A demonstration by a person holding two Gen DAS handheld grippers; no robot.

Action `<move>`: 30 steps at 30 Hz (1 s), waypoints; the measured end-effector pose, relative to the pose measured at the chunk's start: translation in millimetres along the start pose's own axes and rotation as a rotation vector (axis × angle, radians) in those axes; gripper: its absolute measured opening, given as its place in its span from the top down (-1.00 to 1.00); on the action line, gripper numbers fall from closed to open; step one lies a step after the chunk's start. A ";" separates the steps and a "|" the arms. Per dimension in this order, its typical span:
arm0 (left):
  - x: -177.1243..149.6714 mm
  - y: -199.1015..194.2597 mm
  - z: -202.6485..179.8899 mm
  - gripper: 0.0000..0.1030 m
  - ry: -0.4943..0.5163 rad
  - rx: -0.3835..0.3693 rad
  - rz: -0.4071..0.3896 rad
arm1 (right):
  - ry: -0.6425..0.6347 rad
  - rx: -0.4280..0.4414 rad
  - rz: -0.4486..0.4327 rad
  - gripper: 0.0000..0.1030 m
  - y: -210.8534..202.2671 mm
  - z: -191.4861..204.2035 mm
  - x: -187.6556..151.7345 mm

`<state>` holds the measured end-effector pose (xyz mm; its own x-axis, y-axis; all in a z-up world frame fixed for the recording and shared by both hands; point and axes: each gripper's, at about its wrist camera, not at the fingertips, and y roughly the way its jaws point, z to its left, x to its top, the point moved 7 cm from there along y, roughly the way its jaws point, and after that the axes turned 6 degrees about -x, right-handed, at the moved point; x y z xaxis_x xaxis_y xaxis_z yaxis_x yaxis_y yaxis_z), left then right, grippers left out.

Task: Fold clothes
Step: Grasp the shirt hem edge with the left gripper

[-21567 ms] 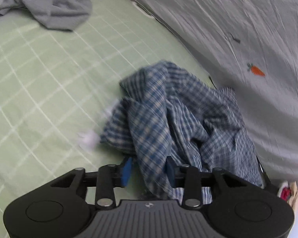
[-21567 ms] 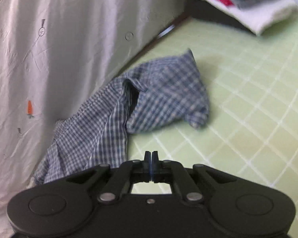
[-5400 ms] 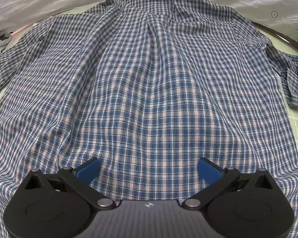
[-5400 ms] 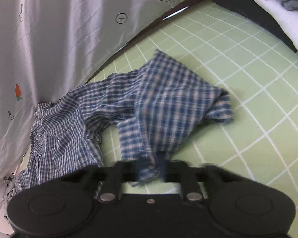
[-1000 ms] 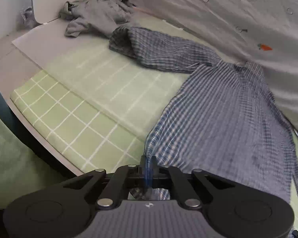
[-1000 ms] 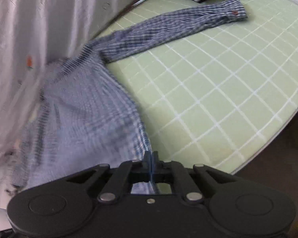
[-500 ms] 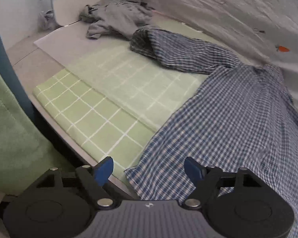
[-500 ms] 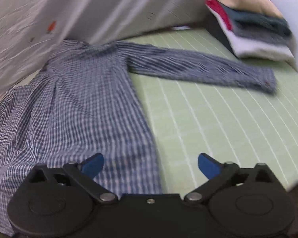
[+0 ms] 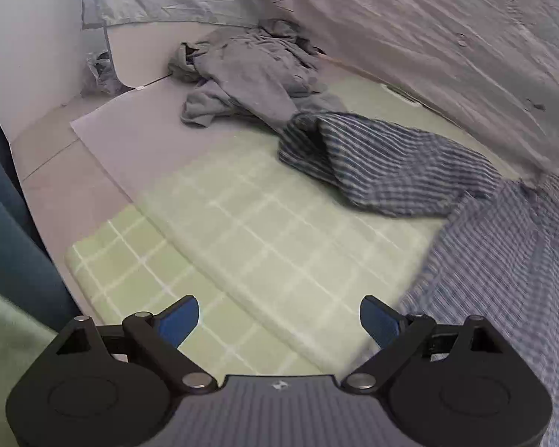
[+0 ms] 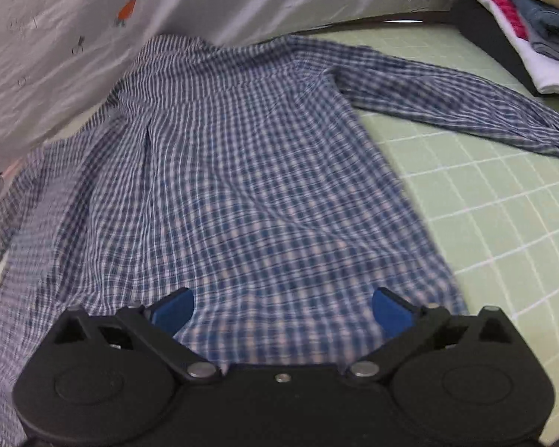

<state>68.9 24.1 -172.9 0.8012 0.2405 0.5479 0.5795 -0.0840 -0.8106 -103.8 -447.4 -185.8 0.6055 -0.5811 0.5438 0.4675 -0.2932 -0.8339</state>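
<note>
A blue checked long-sleeved shirt [image 10: 242, 186] lies spread flat, back side up, on the green grid mat [image 10: 503, 223]. Its right sleeve [image 10: 466, 104] stretches out to the right. In the left wrist view the shirt's left sleeve [image 9: 384, 164] lies bunched on the mat and the body [image 9: 510, 272] fills the right edge. My left gripper [image 9: 279, 316] is open and empty over the mat [image 9: 264, 246], left of the shirt's hem. My right gripper [image 10: 283, 311] is open and empty just above the hem.
A crumpled grey garment [image 9: 249, 74] lies beyond the left sleeve on a grey board [image 9: 130, 141]. A stack of folded clothes [image 10: 521, 26] sits at the far right. A white sheet with carrot prints [image 10: 93, 18] hangs behind the mat. The mat's front edge [image 9: 93, 287] is near.
Both grippers were shut on the shirt's hem corners a second ago and have opened and let go. The left one has swung left, the right one has turned over the shirt's body.
</note>
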 end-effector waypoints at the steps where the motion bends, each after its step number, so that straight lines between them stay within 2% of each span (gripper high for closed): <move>1: 4.2 5.9 4.2 -0.81 -0.005 0.010 -0.002 | 0.011 -0.006 -0.002 -1.00 3.7 2.5 2.6; 6: 26.9 34.8 18.1 -0.81 -0.032 0.030 -0.029 | 0.076 -0.038 -0.014 -1.00 26.3 15.1 17.9; 9: 44.1 54.5 22.8 -0.81 -0.049 0.027 -0.058 | 0.084 -0.059 -0.045 -1.00 39.2 25.1 32.1; 13: 65.8 84.3 21.8 -0.81 -0.094 0.031 -0.054 | 0.077 -0.102 -0.047 -1.00 57.2 34.9 49.9; 16: 82.0 107.0 11.5 -0.81 -0.073 0.004 -0.064 | 0.026 -0.116 -0.040 -1.00 61.5 40.4 56.8; 19: 94.1 126.4 1.7 -0.81 -0.025 0.038 -0.068 | -0.024 -0.161 -0.017 -1.00 67.1 43.6 54.2; 21: 100.4 135.8 -3.5 -0.81 0.005 0.053 -0.074 | -0.049 -0.175 -0.032 -1.00 67.0 49.0 50.7; 24: 105.5 145.9 -7.5 -0.81 0.028 0.072 -0.071 | -0.040 -0.182 -0.029 -1.00 66.3 53.7 49.5; 30: 105.1 158.4 -19.1 -0.84 0.071 0.062 -0.062 | -0.028 -0.191 -0.045 -1.00 65.9 58.2 47.1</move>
<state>247.8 17.6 -239.8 0.7738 0.1738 0.6091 0.6199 -0.0108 -0.7846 -7.0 -450.0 -209.6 0.6056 -0.5436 0.5811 0.3653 -0.4589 -0.8099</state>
